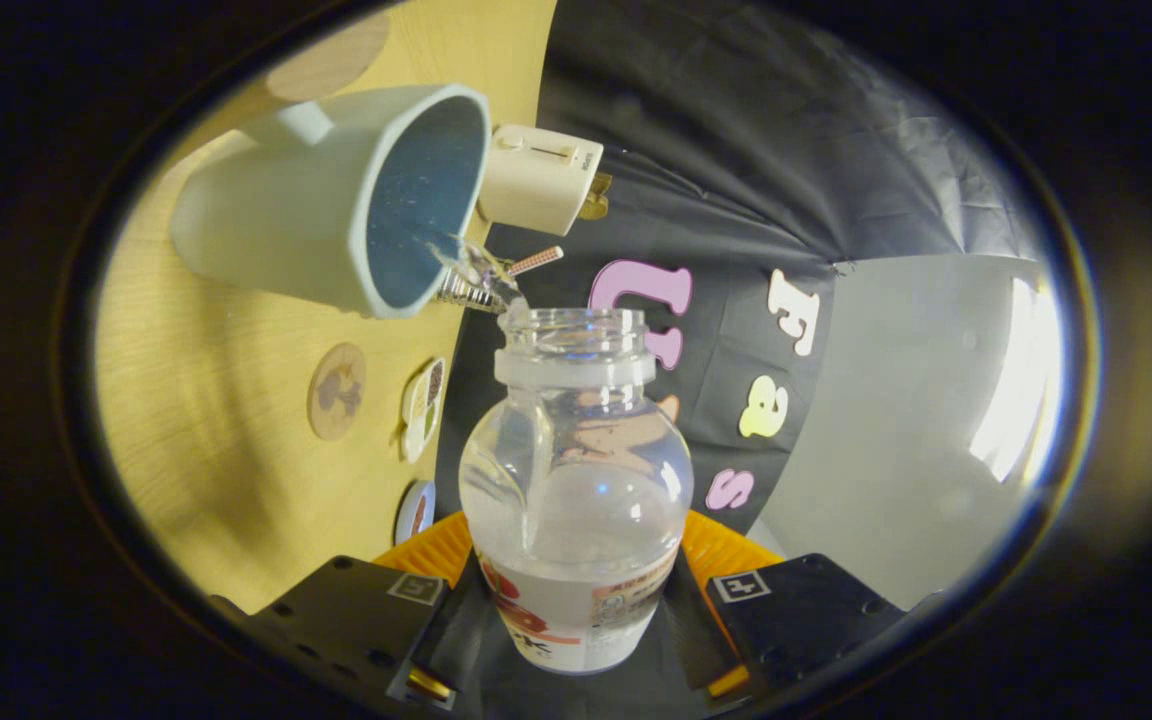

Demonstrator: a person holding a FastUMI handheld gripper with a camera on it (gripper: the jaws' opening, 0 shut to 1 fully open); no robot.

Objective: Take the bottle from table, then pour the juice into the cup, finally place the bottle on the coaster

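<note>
jaws [576, 625] clamped on bottle [576, 480] w/ both fingers, bottle tipped, mouth at cup [336, 200] rim, liquid trickling in. coaster [337, 391] lies on counter [206, 400] beside cup, nearer the jaws.

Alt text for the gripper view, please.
The gripper holds a clear open bottle between its fingers, tipped so liquid runs from its mouth into a pale cup on the wooden table. Round coasters lie near the cup.
</note>
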